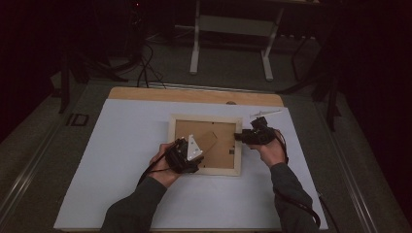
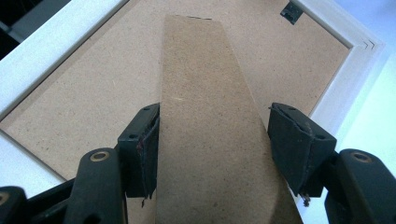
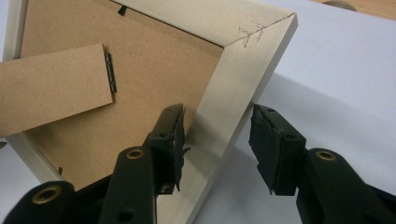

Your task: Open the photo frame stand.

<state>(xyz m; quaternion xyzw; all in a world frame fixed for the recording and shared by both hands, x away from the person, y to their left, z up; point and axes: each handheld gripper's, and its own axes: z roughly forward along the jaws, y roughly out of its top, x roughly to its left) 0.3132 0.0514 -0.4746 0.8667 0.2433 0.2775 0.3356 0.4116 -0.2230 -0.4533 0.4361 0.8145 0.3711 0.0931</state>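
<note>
At the left of the high view, the left gripper (image 1: 187, 154) sits over the near-left corner of the pale wooden picture frame (image 1: 206, 119), which lies face down, brown fibreboard backing (image 1: 224, 132) up, a little right of the middle of the white sheet-covered table (image 1: 121, 145). In the left gripper view its jaws straddle the tapered brown fibreboard easel stand (image 2: 205, 116): the left pad (image 2: 144, 149) touches the stand's edge, while the right pad (image 2: 294, 144) stands just apart, so the jaws are wide and not yet clamped.

The stand's long axis runs away from this gripper towards its hinged narrow end, slantwise across the backing towards the frame's far-right corner; the frame's own long sides run roughly left to right across the table.

Further right, the right gripper (image 1: 244, 137) reaches in from the frame's right edge. In the right gripper view its wide jaws bracket the frame's right-hand rail (image 3: 224, 112) below the stapled mitre corner (image 3: 252, 32); the inner pad (image 3: 175, 140) rests against the rail and the outer pad (image 3: 271, 144) is apart from it, so I judge no firm hold.

The step in hand looks like steadying the frame while taking hold of the stand. The next move calls for the right jaws to pinch the rail and the left jaws to close on the stand, then swing it gently about its hinge without lifting the frame.

A small pale strip (image 1: 266, 114) lies near the table's far-right corner.
</note>
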